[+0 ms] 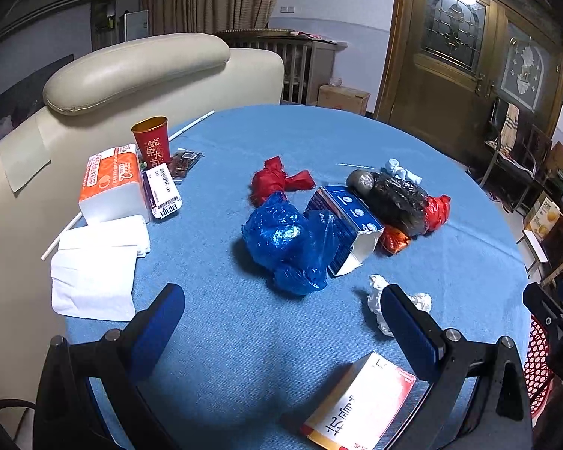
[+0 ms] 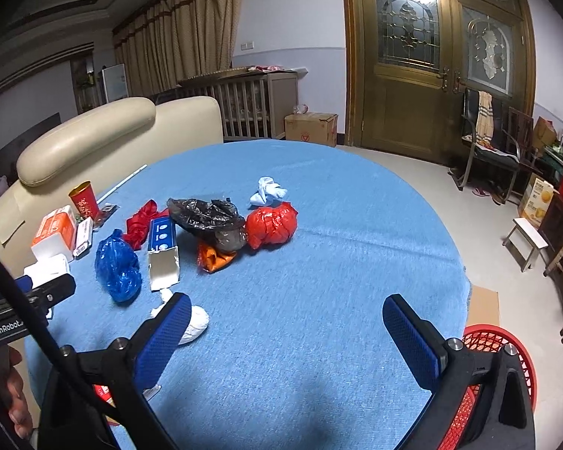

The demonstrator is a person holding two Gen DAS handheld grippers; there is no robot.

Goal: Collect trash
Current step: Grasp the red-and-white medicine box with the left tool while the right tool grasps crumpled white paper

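Trash lies in a heap on the round blue table (image 1: 244, 337): a blue plastic bag (image 1: 289, 240), a torn blue-and-white carton (image 1: 347, 225), a red wrapper (image 1: 277, 180), a black bag (image 1: 398, 197) and a red bag (image 1: 437, 212). A crumpled white tissue (image 1: 379, 300) lies by my left gripper's right finger. My left gripper (image 1: 281, 322) is open and empty above the table's near part. My right gripper (image 2: 287, 333) is open and empty, right of the heap (image 2: 206, 221). A red mesh basket (image 2: 484, 341) sits below the table's right edge.
A red paper cup (image 1: 152, 140), an orange tissue pack (image 1: 110, 180), white napkins (image 1: 94, 281) and a straw lie at the left. A red-and-white box (image 1: 360, 405) lies near the front edge. A cream sofa (image 1: 131, 71) stands behind the table. Chairs and stools stand at the right.
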